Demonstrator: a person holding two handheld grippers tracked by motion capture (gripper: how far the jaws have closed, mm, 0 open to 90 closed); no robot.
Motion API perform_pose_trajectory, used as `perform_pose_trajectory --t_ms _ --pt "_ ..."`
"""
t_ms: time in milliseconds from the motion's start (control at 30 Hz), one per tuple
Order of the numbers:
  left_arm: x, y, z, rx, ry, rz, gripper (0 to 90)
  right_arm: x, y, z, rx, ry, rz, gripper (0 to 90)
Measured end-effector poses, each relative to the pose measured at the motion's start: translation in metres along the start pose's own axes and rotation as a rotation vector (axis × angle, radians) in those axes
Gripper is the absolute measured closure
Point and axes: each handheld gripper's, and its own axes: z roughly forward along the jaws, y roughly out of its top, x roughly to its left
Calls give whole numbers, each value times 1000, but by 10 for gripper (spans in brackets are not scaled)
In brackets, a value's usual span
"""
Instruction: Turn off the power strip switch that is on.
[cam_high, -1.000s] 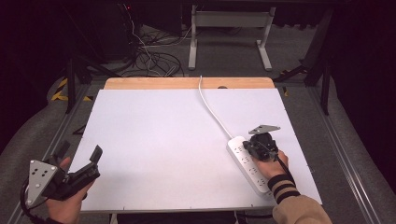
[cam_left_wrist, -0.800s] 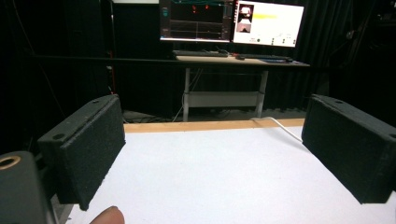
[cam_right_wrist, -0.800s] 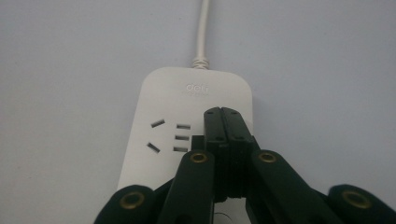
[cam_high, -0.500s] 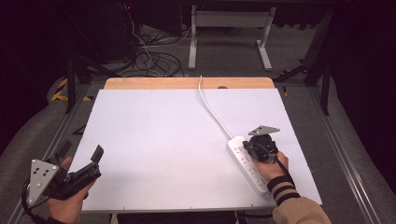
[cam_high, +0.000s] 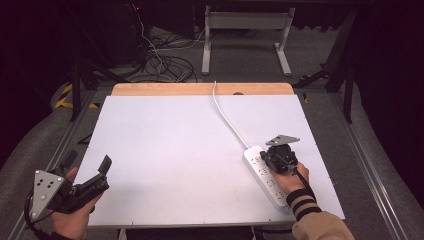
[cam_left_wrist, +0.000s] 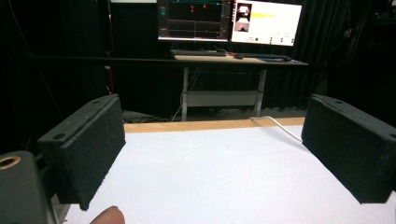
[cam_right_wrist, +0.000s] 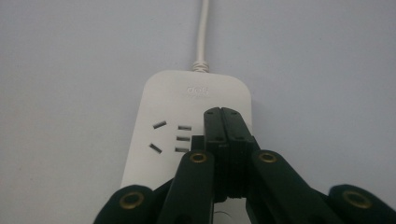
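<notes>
Right tongs pressed together over the strip; left tongs idle and spread.

Your desk (cam_high: 165, 145) carries one item: the strip (cam_high: 264, 176), near its right edge, cord (cam_high: 227, 117) running off the far side. Your right tongs (cam_right_wrist: 227, 122) sit closed atop the strip's cord end, beside a socket, pinching nothing. Your left tongs (cam_high: 85, 167) hang at the near-left corner, jaws wide. Against the earlier frames, nothing has shifted beyond slight left-hand drift; I judge no step advanced.
</notes>
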Motion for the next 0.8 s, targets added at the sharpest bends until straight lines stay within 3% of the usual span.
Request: perform_pose_trajectory --t_ms 133,167,200,233,333,367,433,467,500,533,567,600,667,700,767,800 --pt "0 0 0 -1 -2 0 65 0 0 0 -3 6 15 900" --pt "0 1 0 -3 -2 2 65 -3 2 -5 -41 27 55 900" --pt "0 1 0 -4 -3 2 65 -4 3 -9 -82 35 64 900" --pt "0 1 1 -6 -4 -1 65 -4 3 -9 -82 35 64 900" --pt "0 0 2 1 -5 -2 65 -6 9 -32 -255 27 64 900" --pt "0 0 2 2 -5 -2 65 -6 9 -32 -255 27 64 900" --pt "-1 1 1 -5 -5 -2 65 -8 9 -42 -323 16 59 900" --pt "0 1 1 -5 -4 5 65 -9 8 -52 -386 26 56 900" --pt "-1 1 1 -7 -7 1 65 -9 8 -52 -386 26 56 900" --pt "-1 2 1 -8 -8 0 65 -10 7 -57 -413 33 56 900" --pt "-1 1 1 -7 -7 0 65 -11 2 -69 -475 36 45 900" --pt "-1 1 1 -7 -6 -1 65 -11 2 -69 -475 36 45 900" --pt "0 1 2 -3 -6 -3 65 -15 -6 -85 -560 39 60 900" --pt "0 1 2 -2 -6 -4 65 -15 -6 -85 -560 39 60 900" --pt "-1 1 1 -5 -2 1 65 -22 -16 -100 -642 34 92 900" --pt "-1 1 1 -5 -5 0 65 -22 -16 -100 -642 34 92 900"
